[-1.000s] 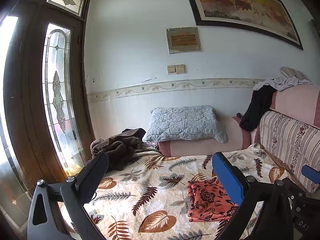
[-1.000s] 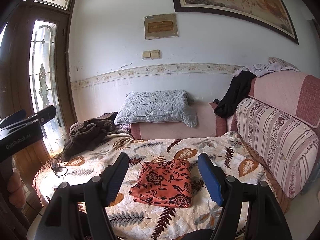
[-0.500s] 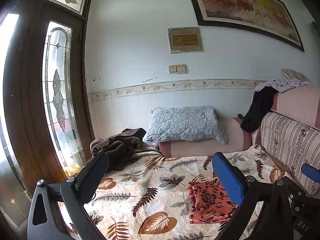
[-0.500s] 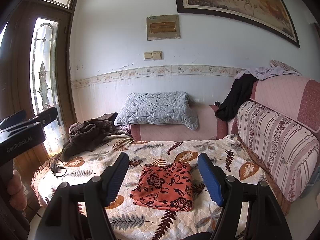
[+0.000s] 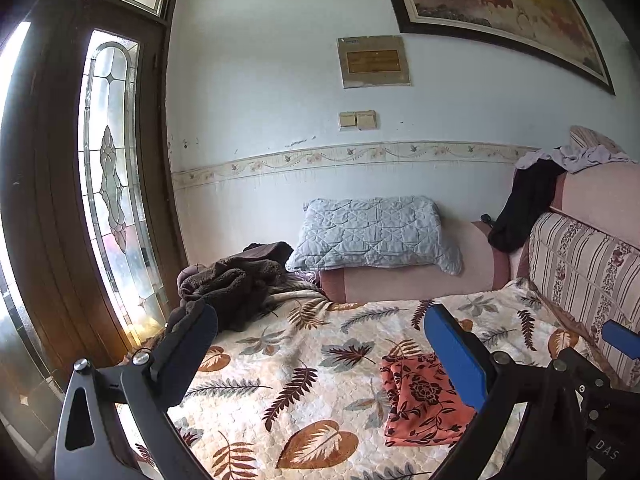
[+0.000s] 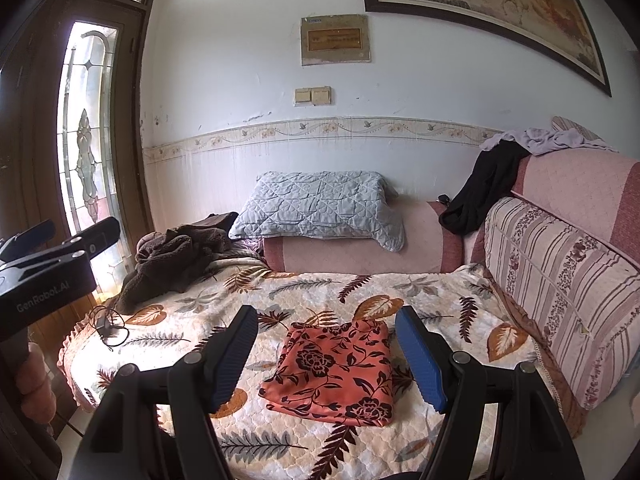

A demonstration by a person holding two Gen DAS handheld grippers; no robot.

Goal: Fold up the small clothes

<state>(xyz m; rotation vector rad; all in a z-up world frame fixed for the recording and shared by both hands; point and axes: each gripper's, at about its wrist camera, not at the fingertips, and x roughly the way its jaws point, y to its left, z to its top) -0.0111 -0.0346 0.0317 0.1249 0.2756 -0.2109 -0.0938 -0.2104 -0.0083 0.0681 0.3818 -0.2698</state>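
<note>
Landmark: the leaf-print quilt (image 6: 304, 292) covering the sofa seat. An orange floral cloth (image 6: 334, 372), folded into a compact rectangle, lies flat near the middle of the quilt; in the left wrist view the same cloth (image 5: 420, 400) appears toward the quilt's front right portion, partly hidden behind a blue finger pad (image 5: 456, 354). The right gripper (image 6: 326, 354) is held above the quilt's front edge with its jaws spread wide, the cloth visible in the gap between them and touched by neither. The left gripper (image 5: 320, 344) likewise stands with jaws fully parted and nothing between them, positioned over the quilt's front left area, well apart from the cloth. In the right wrist view the left gripper's body (image 6: 44, 264) appears at the quilt's left side, with the person's hand (image 6: 34, 384) below it. At the far edge of the quilt a grey quilted pillow (image 6: 316, 210) rests on a pink bolster (image 6: 360, 254). A brown fleece garment (image 6: 168, 256) is heaped on the quilt's far left corner, and a dark cable (image 6: 108, 326) lies on its left edge. A striped back cushion (image 6: 560, 292) borders the quilt's right side, with a black garment (image 6: 480, 196) draped above it.
</note>
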